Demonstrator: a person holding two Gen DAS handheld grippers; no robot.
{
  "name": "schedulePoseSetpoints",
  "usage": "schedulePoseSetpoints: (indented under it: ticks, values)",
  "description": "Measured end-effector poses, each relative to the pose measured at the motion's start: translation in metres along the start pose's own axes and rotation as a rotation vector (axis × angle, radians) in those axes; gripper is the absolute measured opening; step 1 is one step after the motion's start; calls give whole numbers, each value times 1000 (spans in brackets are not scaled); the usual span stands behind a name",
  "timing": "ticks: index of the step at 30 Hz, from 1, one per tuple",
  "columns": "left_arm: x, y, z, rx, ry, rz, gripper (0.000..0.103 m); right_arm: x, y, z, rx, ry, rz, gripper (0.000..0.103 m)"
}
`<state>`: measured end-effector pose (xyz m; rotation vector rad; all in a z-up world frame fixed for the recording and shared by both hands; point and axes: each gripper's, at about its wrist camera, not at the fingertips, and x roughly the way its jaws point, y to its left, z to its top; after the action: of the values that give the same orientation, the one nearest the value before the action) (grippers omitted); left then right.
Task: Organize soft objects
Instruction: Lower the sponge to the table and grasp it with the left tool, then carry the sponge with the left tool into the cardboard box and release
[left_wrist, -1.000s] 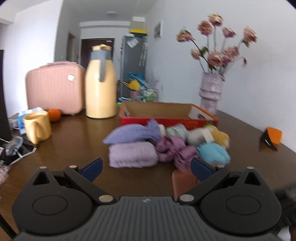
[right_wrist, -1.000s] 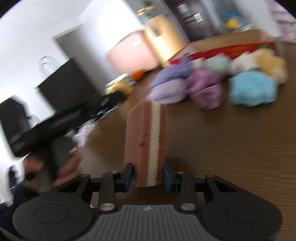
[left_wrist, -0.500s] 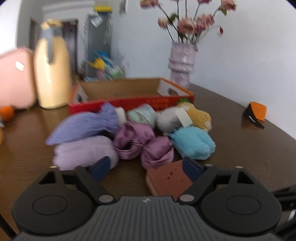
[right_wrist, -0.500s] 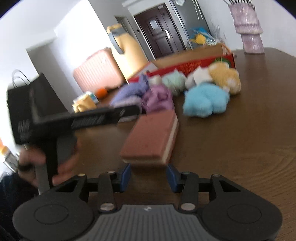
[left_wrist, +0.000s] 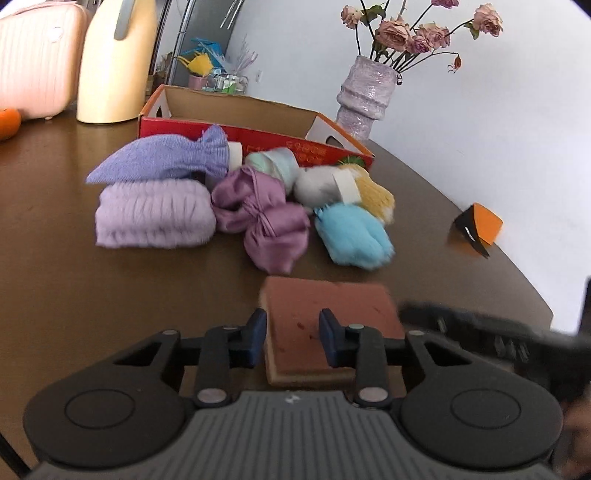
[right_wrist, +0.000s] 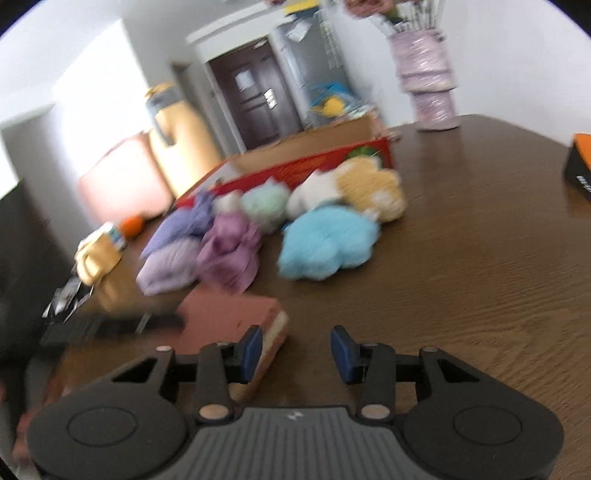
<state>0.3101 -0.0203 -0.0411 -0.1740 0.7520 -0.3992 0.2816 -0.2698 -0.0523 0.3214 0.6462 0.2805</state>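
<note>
Left gripper (left_wrist: 291, 339) clamps the near-left part of the pink sponge (left_wrist: 325, 314), lying flat on the table (left_wrist: 110, 295) just short of the soft-toy pile (left_wrist: 243, 199). Right gripper (right_wrist: 297, 349) parted, empty, sponge (right_wrist: 236, 314) beside its left finger. Red box (left_wrist: 258, 122) behind the pile; contents hidden. Both grippers low, roughly level.
</note>
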Motion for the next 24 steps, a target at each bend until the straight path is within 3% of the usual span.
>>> schedulePoseSetpoints:
  ticks: [4,7,9,11,13,17,24]
  values:
    - [-21,-6,-3,-5,-31,-26,46,-8,2,6,7,-45,32,43]
    - [-19,-3,0,-16,-45,23,47,-9,8,5,-8,-31,77,44]
    - [-13,1,-1,-43,-32,18,44,-5,15,3,-2,-1,114,44]
    - [-9,2,-4,-40,-34,10,25,2,19,1,6,25,110,44]
    - [-7,3,-10,-62,-17,-6,24,8,19,-5,28,56,102,29]
    - [-19,3,-18,-116,-42,-15,20,-1,19,-11,63,47,122,25]
    - [-67,-13,-21,-82,-167,-52,19,-51,40,-11,-8,-52,149,24]
